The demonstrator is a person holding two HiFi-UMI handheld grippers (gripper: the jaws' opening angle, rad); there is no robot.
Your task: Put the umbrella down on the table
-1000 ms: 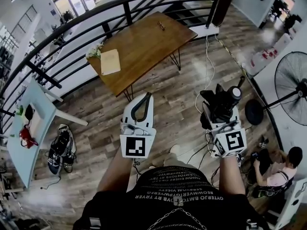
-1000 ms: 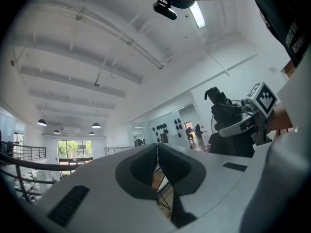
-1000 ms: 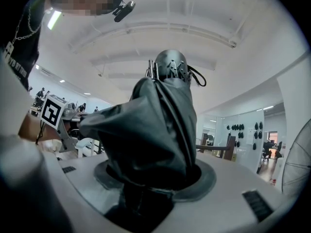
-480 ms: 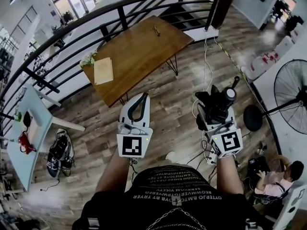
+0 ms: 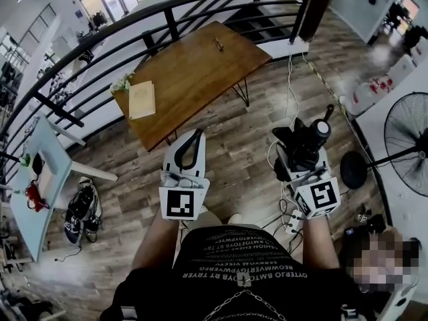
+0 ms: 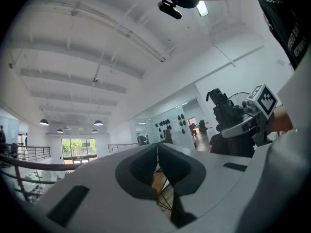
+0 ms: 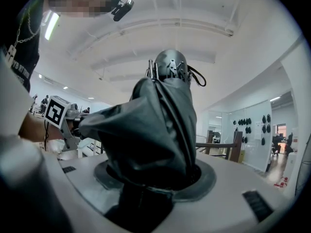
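Observation:
A black folded umbrella stands between the jaws of my right gripper, which is shut on its bunched fabric. In the right gripper view the umbrella fills the middle, its metal tip end pointing up, and it hides the pads of the right gripper. My left gripper is shut with nothing in it; its black pads meet in the left gripper view. The brown wooden table stands ahead of both grippers, a stretch of floor away.
On the table lie a tan notebook, a small bunch of flowers and a small object. A black railing curves behind it. A floor fan stands right, cables cross the floor, and a pale side table and bag sit left.
Both grippers have been carried toward the wooden table, whose near corner now sits slightly closer in the head view. The right gripper's hold on the umbrella is unchanged.

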